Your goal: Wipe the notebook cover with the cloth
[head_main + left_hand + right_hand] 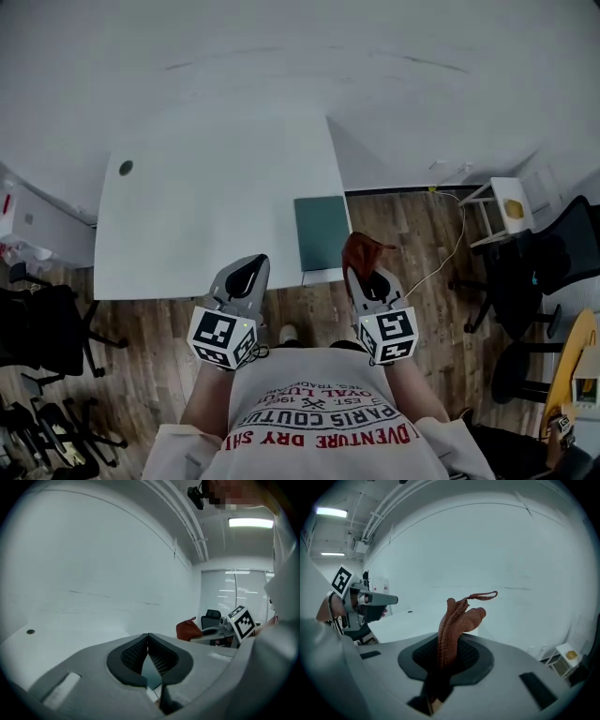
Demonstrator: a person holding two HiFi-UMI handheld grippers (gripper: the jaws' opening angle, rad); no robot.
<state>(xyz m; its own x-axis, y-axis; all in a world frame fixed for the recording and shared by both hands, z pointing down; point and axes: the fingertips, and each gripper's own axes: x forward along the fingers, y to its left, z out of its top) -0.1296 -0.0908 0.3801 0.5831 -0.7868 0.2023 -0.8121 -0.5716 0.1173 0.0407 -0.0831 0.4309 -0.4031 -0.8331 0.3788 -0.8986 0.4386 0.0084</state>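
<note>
A dark green notebook (322, 232) lies flat at the near right corner of the white table (206, 206). My right gripper (367, 274) hovers just off the table's front edge, close to the notebook, shut on a rust-brown cloth (361, 253) that sticks up from its jaws. In the right gripper view the cloth (454, 625) stands bunched between the pads. My left gripper (246, 275) hangs over the floor in front of the table, shut and holding nothing; in the left gripper view its pads (136, 656) meet at the tips.
A small round hole (126, 168) marks the table's far left. Black office chairs (42, 328) stand at the left, another chair (553, 258) at the right. A white side stand (497, 211) with a cable sits right of the table. The floor is wooden.
</note>
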